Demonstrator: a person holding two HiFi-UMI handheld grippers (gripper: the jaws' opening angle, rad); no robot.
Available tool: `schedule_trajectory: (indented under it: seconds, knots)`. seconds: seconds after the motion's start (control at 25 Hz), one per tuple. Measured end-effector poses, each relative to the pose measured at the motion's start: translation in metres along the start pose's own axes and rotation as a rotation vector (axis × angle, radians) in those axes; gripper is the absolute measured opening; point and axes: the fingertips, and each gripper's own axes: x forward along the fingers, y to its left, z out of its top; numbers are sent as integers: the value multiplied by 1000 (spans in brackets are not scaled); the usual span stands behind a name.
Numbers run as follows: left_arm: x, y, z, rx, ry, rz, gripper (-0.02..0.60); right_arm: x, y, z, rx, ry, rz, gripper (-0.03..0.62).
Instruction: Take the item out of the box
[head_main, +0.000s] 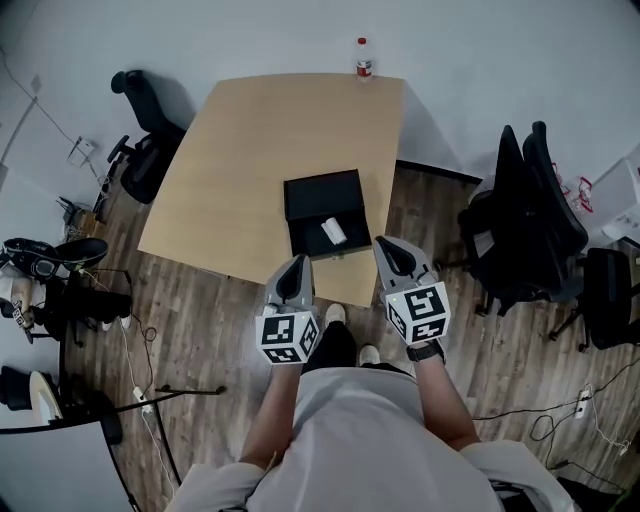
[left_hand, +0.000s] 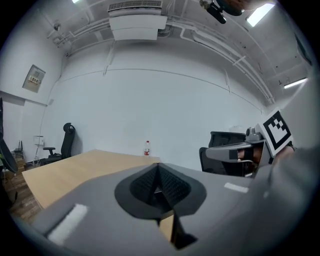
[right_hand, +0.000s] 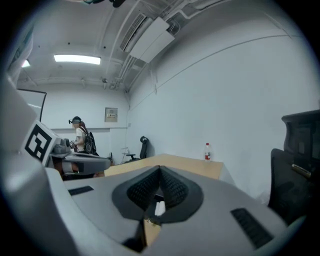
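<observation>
An open black box (head_main: 327, 213) lies on the tan table (head_main: 262, 135) near its front edge, lid folded back. A small white item (head_main: 333, 231) rests inside the box's near half. My left gripper (head_main: 297, 263) hovers just off the table's front edge, below and left of the box; its jaws are together with nothing in them (left_hand: 158, 169). My right gripper (head_main: 384, 244) is at the box's right front corner, shut and empty (right_hand: 160, 174). Neither gripper touches the box or the item.
A water bottle (head_main: 364, 58) stands at the table's far edge. A black office chair (head_main: 147, 140) sits at the left, more black chairs (head_main: 527, 215) at the right. Cables and gear lie on the wood floor at left. A person (right_hand: 80, 136) stands far off.
</observation>
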Motion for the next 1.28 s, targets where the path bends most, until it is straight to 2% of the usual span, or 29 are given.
schedule_trajectory:
  seconds: [0.16,0.4,0.68,1.28]
  knots:
    - [19,11,-8,-53,27,-18,8,27,-13,-26,4,111,-48,12]
    - [45,26,-14,-74,44,-43,8,66,-21,-62,53,216,-43,12]
    - [73,45,-11,-91,45,-60,8,104,-20,-102,106,340,-16,14]
    - [126,81,-24,-122,89,-63,8,158,-13,-162,71,546,60,14]
